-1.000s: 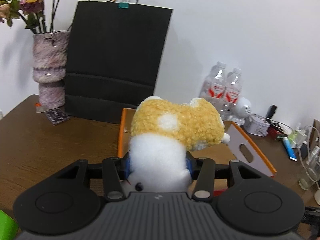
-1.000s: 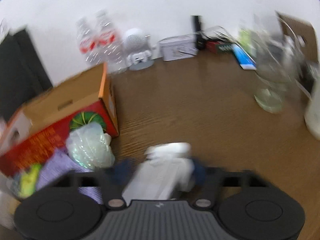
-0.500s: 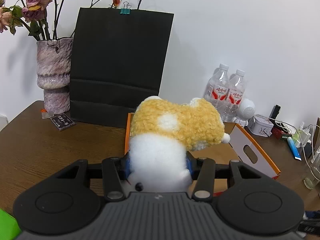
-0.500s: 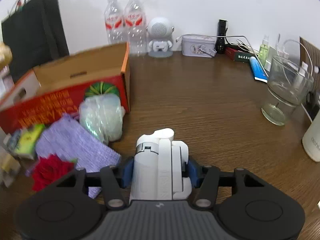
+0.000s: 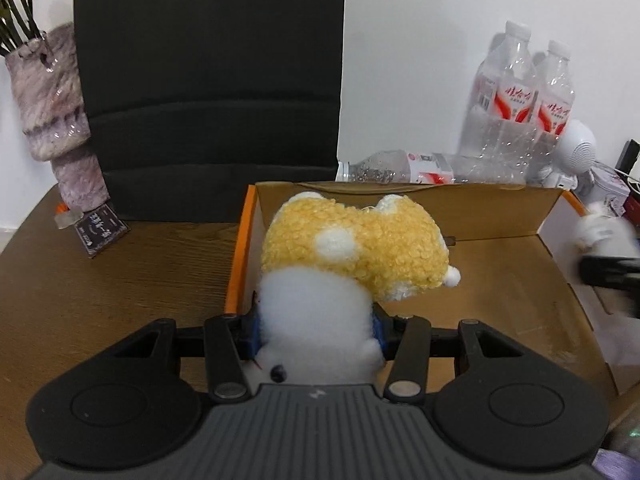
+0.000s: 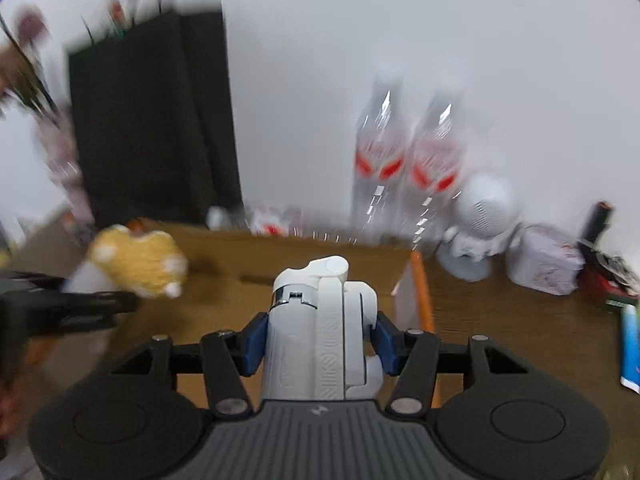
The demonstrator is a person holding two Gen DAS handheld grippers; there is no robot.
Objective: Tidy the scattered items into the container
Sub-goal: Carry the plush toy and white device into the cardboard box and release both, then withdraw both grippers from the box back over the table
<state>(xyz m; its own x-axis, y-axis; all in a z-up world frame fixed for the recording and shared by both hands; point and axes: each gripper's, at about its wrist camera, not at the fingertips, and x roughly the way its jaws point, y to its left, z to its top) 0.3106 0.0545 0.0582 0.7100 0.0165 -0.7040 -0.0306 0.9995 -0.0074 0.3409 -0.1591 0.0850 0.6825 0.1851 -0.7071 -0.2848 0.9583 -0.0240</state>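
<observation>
A plush toy point(image 5: 352, 264) and a white device point(image 6: 320, 328), each clamped in partly closed jaws, are held over the cardboard box point(image 5: 480, 216), where release is judged due.

Left claw point(image 5: 316, 332): points forward and down, blue pads pressed into both sides of the white body of a plush toy point(image 5: 352, 256), gripping it.
Right claw point(image 6: 320, 338): angled downward, blue pads clamped against a white plastic device point(image 6: 320, 332).
Left claw from the right view: blurred dark shape at the left edge, apparently carrying the toy.
</observation>
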